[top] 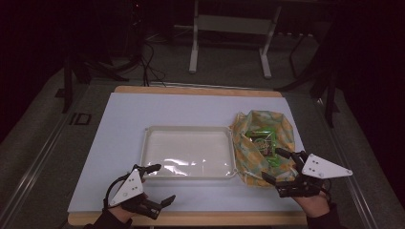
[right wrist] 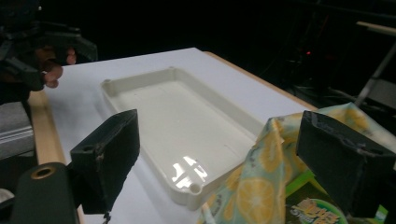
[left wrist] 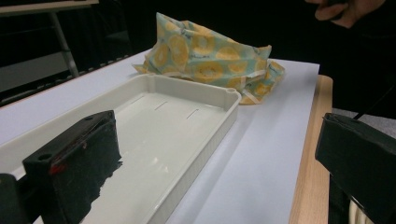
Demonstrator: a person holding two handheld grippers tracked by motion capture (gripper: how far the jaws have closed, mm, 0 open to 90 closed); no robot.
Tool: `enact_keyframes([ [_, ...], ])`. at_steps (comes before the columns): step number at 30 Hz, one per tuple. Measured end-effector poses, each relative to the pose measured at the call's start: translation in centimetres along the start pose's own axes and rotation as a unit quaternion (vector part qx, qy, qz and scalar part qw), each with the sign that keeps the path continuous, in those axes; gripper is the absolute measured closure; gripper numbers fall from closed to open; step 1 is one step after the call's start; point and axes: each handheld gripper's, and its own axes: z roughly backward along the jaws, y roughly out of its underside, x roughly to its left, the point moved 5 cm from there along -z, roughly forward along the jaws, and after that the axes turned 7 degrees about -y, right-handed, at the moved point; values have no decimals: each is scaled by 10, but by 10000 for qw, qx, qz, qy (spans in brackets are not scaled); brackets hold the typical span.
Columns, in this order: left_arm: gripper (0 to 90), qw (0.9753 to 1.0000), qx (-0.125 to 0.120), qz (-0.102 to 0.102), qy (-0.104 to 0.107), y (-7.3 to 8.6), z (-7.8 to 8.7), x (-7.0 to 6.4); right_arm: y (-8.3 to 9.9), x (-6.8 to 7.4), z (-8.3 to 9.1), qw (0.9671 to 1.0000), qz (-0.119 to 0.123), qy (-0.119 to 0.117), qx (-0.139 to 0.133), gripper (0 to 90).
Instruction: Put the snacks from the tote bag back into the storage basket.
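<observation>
In the high view, a white tray point(top: 189, 151) is seen on a pale sheet point(top: 143, 114) over the table. A lemon-print cloth bag point(top: 261, 143) lies touching the tray's right rim, opened at the top, with a green packet point(top: 263, 143) seen inside it. The right gripper point(top: 277, 166) is held at the near right side of the bag, right of the tray, its jaws spread wide on either side of the bag's near edge without closing on it. The left gripper point(top: 161, 183) is held at the tray's near left corner, jaws wide apart and holding nothing

In the left gripper view, the tray point(left wrist: 205, 140) is seen between the spread jaws, with the bag point(left wrist: 205, 60) beyond its far end

In the right gripper view, the bag point(right wrist: 261, 182) and packet point(right wrist: 313, 210) are seen between the parted jaws, just beside the tray's point(right wrist: 154, 84) nearest corner
</observation>
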Motion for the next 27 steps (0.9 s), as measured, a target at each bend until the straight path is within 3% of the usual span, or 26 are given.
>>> enact_keyframes([
  [17,3,10000,-13,-18,0,0,0,-1,-21,-18,7,9992,79,390,-28,140],
  [27,3,10000,-24,-16,5,-1,0,-1,-24,-34,8,9984,-62,552,-65,146],
])
